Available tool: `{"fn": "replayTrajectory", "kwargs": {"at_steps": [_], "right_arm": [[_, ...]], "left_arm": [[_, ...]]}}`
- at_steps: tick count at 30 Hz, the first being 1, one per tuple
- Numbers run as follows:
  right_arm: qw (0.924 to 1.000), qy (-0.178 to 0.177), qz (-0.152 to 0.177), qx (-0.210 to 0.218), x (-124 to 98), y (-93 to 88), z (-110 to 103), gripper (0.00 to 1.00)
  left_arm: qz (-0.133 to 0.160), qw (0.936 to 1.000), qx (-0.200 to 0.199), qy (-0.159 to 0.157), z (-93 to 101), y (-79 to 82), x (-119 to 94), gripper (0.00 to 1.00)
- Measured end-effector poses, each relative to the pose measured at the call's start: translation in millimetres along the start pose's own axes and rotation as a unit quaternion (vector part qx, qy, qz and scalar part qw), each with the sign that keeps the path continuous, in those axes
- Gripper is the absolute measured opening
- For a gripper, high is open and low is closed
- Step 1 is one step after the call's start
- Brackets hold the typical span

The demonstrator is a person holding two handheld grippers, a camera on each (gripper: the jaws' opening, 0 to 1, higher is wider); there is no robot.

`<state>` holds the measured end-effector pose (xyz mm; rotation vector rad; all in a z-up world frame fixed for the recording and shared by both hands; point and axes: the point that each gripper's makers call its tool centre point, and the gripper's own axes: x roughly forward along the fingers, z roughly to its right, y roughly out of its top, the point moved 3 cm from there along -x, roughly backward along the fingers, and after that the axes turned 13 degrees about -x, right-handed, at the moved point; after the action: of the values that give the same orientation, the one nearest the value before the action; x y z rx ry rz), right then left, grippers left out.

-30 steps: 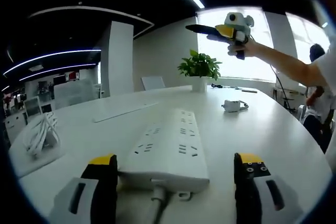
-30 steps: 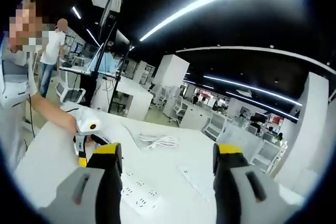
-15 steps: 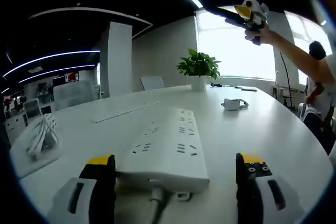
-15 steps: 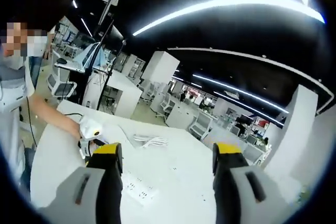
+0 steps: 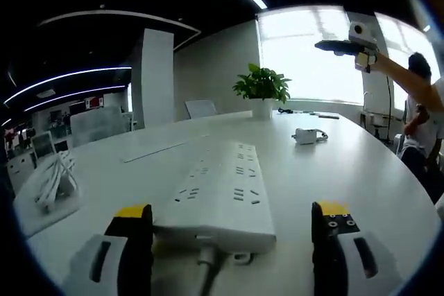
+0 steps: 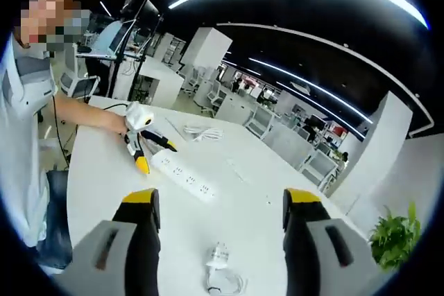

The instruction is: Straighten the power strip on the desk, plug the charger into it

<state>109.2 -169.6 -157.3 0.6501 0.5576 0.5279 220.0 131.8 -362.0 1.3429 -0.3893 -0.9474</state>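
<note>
Left gripper view is taken up nearest by the left gripper, whose yellow-tipped jaws are held spread on either side of the cord end of the power strip, with nothing pinched between them. The strip is seen lying flat on the white desk, its long body running away from the camera and its cable leaving between the jaws. It is judged a rigid, fairly light plastic bar that would slide readily on the smooth top, so it would best be squeezed across its narrow width near one end, or pushed at that end, to be turned. Farther along the desk the charger is seen, small and white, with its cord bundled beside it; a light, hard block, it is best gripped by its body with the prongs left free. Beyond it a potted plant stands. In the right gripper view the right gripper is held high over the charger, jaws parted and empty.
</note>
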Motion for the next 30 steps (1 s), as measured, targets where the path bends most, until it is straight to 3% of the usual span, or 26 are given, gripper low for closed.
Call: {"fn": "replayTrajectory", "kwargs": {"at_steps": [4,7,9,14,16,19,30], "right_arm": [[0.9998,-0.013,-0.013,0.007,-29.8,-6.2,-1.6,0.72],[0.9997,-0.018,-0.01,0.01,-47.1,7.5,-2.4,0.72],[0.9998,-0.02,0.005,0.008,-48.9,25.5,-2.4,0.74],[0.9965,-0.022,0.08,0.001,-38.8,83.2,5.1,0.74],[0.9937,-0.023,0.11,-0.002,-28.7,104.2,12.8,0.74],[0.9907,-0.017,0.135,-0.007,-8.1,121.2,20.5,0.74],[0.9876,0.025,0.152,-0.029,78.5,150.8,69.6,0.74]], "left_arm": [[0.0,1.0,0.0,0.0,0.0,0.1,0.0,0.96],[0.0,1.0,-0.001,0.0,-0.1,0.3,0.4,0.96],[0.0,1.0,0.0,0.0,-0.3,0.6,0.7,0.96],[0.0,1.0,0.001,0.0,0.0,0.4,-0.5,0.96],[0.0,1.0,0.001,0.0,0.0,0.4,-0.9,0.96],[0.0,1.0,0.0,-0.001,0.3,0.5,-1.9,0.96],[-0.002,1.0,0.004,-0.002,-0.3,0.2,-1.7,0.96]]}}
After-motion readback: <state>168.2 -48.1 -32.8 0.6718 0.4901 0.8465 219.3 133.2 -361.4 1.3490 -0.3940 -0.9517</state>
